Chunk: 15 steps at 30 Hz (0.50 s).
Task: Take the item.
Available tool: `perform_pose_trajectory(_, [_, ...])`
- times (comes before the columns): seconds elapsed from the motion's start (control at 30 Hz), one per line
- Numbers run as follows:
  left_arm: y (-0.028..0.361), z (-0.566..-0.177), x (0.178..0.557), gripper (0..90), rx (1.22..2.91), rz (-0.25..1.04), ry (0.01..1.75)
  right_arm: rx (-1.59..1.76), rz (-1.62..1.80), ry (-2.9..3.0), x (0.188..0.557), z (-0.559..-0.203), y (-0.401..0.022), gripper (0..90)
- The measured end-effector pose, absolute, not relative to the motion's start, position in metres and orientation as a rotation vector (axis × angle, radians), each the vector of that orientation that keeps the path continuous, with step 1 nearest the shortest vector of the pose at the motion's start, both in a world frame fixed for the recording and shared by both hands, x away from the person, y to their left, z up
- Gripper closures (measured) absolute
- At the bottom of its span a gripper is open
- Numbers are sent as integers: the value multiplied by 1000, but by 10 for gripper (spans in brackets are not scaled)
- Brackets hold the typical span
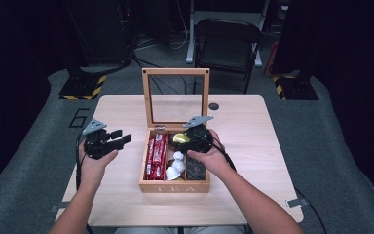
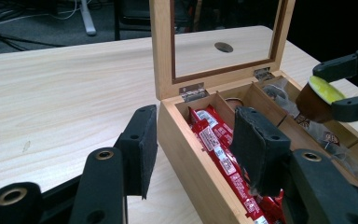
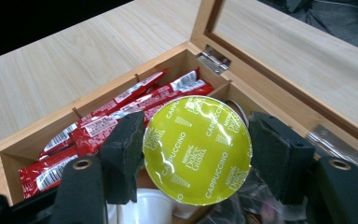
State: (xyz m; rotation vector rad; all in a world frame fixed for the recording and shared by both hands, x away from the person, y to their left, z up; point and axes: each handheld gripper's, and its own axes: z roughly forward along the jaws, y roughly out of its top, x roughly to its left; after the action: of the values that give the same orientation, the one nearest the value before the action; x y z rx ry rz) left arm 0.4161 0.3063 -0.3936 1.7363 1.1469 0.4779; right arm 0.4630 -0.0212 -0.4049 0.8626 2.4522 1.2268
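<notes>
A: Held over the wooden tea box [image 1: 174, 187]: one coffee capsule [image 3: 197, 149], round, with a glossy lime-green foil lid printed "Cappuccino" and a dark brown cup underneath, seen in the left gripper view [image 2: 318, 95].

B: Pinched how?

A: Clamped at the rim between the two black pads of the right gripper [image 3: 197, 154], one pad on each side of the lid. Raised above the box's middle compartment, lid tilted toward the gripper's camera.

B: And inside the box?

A: Three compartments side by side. In the left one, red sachets [image 1: 156, 155] with white labels, lying lengthwise in a stack; at least three, exact count hard to tell. In the middle one, below the capsule, white capsules [image 1: 174, 166], two or three in the high view, plus a brown-rimmed one near the hinge. In the right one, clear-wrapped packets [image 1: 196, 168], dark contents, number not readable.

B: Lid of the box?

A: Standing upright at the box's back edge, wood frame with a clear pane [image 1: 176, 96], on two metal hinges [image 2: 194, 90].

B: Other claw?

A: Left gripper [image 2: 193, 144] beside the box's left wall, jaws spread, nothing between the pads, one pad over the table [image 1: 253, 126], the other over the sachet compartment.

B: Anything else by the box?

A: One dark round hole [image 1: 214, 106] in the tabletop, behind the box to the right.
</notes>
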Motion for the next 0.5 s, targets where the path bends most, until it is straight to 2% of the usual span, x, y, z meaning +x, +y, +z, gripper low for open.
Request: perform_pose_trajectory(0.5, [304, -393, 414, 496, 1743, 489, 1137, 957, 1227, 2361, 463, -394, -65, 373])
